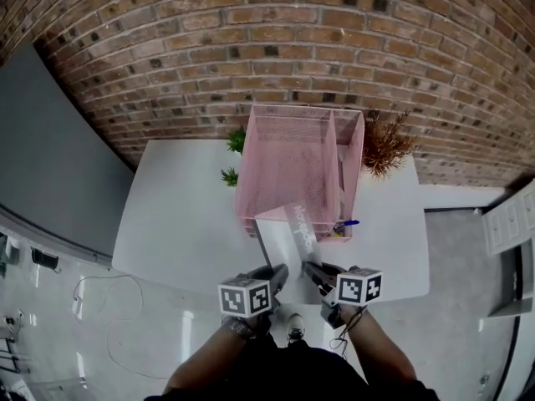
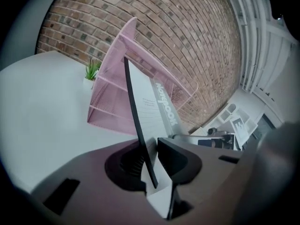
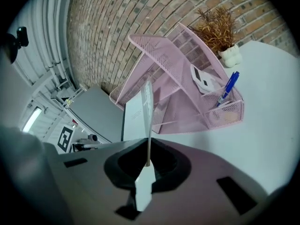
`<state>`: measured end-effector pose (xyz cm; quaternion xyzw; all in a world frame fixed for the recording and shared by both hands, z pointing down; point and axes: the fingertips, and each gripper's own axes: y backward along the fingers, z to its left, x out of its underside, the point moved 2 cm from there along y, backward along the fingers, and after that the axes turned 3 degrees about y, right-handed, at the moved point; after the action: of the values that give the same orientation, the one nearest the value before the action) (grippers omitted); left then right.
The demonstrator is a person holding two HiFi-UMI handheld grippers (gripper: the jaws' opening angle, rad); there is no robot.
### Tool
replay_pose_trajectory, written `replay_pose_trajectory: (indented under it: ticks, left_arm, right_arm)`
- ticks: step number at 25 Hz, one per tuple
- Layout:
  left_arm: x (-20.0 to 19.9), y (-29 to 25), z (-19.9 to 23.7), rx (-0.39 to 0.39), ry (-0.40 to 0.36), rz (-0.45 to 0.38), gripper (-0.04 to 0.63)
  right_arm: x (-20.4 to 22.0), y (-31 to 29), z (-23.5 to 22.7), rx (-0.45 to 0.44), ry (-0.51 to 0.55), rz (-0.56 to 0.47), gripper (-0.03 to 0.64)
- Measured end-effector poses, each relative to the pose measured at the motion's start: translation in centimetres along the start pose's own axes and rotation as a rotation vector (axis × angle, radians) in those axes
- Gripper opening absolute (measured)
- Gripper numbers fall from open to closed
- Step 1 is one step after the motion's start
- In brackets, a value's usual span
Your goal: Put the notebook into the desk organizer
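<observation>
A grey notebook (image 1: 288,228) stands tilted on edge just in front of the pink mesh desk organizer (image 1: 284,157), its top reaching the organizer's front lip. My left gripper (image 1: 276,276) is shut on its near left corner, and my right gripper (image 1: 311,272) is shut on its near right corner. In the left gripper view the notebook's dark spine (image 2: 138,125) rises from between the jaws of the left gripper (image 2: 152,165) toward the organizer (image 2: 112,86). A thin edge of the notebook (image 3: 148,121) is pinched by the right gripper (image 3: 147,161), with the organizer (image 3: 173,78) beyond it.
The organizer stands at the back of a white table (image 1: 175,215) against a brick wall. A blue pen (image 3: 228,89) and a calculator (image 3: 202,81) sit in its right compartments. Small green plants (image 1: 236,140) stand at its left, a dried brown plant (image 1: 386,144) at its right.
</observation>
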<state>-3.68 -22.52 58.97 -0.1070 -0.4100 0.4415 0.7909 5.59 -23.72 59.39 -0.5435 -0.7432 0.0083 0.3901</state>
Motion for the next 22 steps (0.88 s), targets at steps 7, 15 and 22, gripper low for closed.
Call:
replay_pose_trajectory:
  ticks: [7,15,22]
  left_arm:
    - [-3.2,0.3,1.5,-0.004,-0.092,-0.008,0.086]
    - [-6.3,1.5,3.3,-0.043,-0.188,-0.044,0.094]
    - [-8.5,2.0,2.1,0.020,-0.282,-0.104,0.094]
  right_arm:
    - [-2.4,-1.7,0.4,0.009,-0.070,-0.088,0.014]
    - [-5.6,-2.8,1.0,0.023,-0.104,-0.204,0.013]
    - [-8.0,-3.8,1.1,0.036,-0.131,-0.279,0.014]
